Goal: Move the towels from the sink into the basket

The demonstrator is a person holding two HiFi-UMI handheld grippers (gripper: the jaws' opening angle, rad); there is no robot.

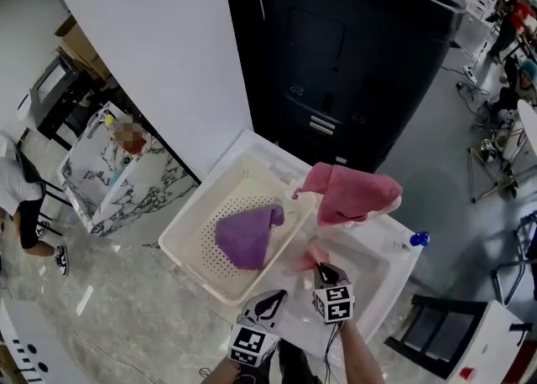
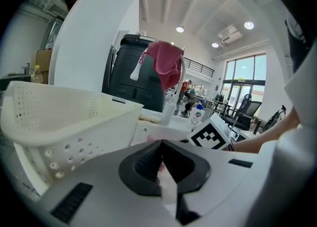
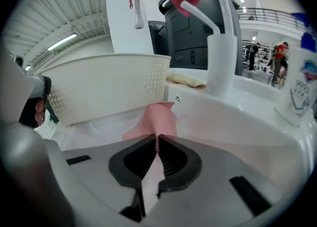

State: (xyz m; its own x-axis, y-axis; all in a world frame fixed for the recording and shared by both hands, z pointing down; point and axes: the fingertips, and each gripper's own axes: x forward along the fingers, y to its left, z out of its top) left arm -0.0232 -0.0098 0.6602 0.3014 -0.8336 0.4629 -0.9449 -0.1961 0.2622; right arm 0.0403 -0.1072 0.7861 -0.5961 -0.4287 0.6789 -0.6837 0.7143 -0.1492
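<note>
Three towels: purple towel (image 1: 246,238) in the half-bare basket (image 1: 191,236), red towel (image 1: 352,194) on the faucet (image 3: 218,37), pink towel (image 3: 158,119) clamped by the right gripper (image 3: 157,139) near the sink (image 1: 382,261) edge; fingers of the left gripper (image 2: 161,146) together.

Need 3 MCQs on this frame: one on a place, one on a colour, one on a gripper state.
1. Where does the purple cloth towel lie?
A) on the floor
B) in the white perforated plastic basket
C) on the black machine

2. What colour is the towel draped over the white faucet?
A) dark pink
B) green
C) yellow

3. The right gripper is:
A) wide open and empty
B) shut on the light pink towel
C) shut on the basket's rim

Key: 1 B, the head view shows it on the basket's floor. 2 A, dark pink cloth hangs from the spout. 3 B, its jaws are together with pink cloth pinched between them.
</note>
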